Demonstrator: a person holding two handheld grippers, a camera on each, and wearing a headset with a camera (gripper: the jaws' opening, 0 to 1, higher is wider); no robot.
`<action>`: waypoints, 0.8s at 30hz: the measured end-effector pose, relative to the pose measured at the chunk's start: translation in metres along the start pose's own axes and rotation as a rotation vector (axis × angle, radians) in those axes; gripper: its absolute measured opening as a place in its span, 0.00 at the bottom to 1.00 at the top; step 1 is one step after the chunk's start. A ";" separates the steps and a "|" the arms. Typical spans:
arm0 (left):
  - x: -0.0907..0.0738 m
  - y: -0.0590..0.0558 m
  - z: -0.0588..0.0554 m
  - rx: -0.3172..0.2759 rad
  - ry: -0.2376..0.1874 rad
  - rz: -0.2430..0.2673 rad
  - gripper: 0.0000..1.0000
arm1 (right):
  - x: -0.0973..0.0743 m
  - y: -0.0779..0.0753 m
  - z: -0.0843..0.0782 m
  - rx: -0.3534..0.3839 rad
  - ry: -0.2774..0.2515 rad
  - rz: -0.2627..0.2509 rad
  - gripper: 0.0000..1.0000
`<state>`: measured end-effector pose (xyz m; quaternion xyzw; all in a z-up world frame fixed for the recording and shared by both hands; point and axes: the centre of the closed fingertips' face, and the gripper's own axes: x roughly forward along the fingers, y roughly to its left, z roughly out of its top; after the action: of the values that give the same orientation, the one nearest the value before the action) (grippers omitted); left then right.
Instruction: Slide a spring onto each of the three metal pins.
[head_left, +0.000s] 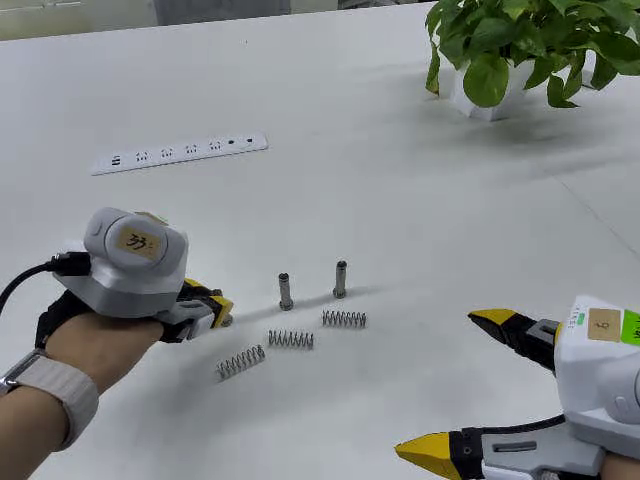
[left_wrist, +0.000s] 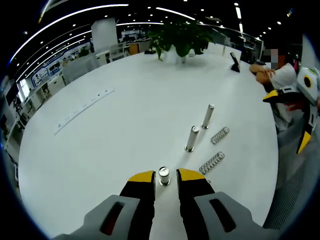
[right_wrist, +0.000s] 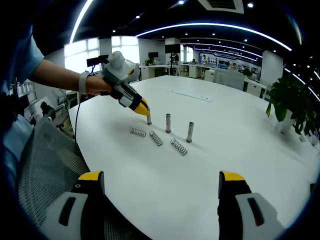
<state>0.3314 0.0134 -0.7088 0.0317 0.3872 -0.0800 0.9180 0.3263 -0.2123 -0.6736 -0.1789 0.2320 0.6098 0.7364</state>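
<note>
Two metal pins (head_left: 285, 290) (head_left: 340, 278) stand upright on the white table (head_left: 420, 200). A third pin (left_wrist: 163, 175) stands between the yellow tips of my left gripper (left_wrist: 163, 177), which is shut on its top; that left gripper (head_left: 222, 312) sits just left of the other two. Three springs (head_left: 344, 318) (head_left: 291, 339) (head_left: 241, 361) lie flat in front of the pins. My right gripper (head_left: 455, 385) hovers open and holds nothing at the near right, well back from the pins (right_wrist: 168, 123) and springs (right_wrist: 155, 138).
A white power strip (head_left: 180, 153) lies at the back left. A potted plant (head_left: 520, 50) stands at the back right. A mesh chair (right_wrist: 45, 170) is beside the table's near edge. Another person's hands (left_wrist: 265, 75) rest at the far side.
</note>
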 end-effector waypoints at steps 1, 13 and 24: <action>0.000 0.000 0.000 -0.002 -0.002 -0.001 0.19 | 0.000 0.000 0.000 0.000 0.000 0.000 0.96; -0.004 -0.007 0.007 -0.057 -0.071 -0.025 0.65 | 0.001 -0.002 -0.001 -0.003 0.002 -0.002 0.96; -0.020 -0.018 0.002 -0.081 -0.158 -0.104 1.00 | 0.001 -0.006 -0.001 -0.019 0.010 0.004 0.96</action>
<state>0.3161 -0.0020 -0.6932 -0.0320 0.3177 -0.1141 0.9408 0.3318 -0.2129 -0.6751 -0.1883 0.2304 0.6126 0.7322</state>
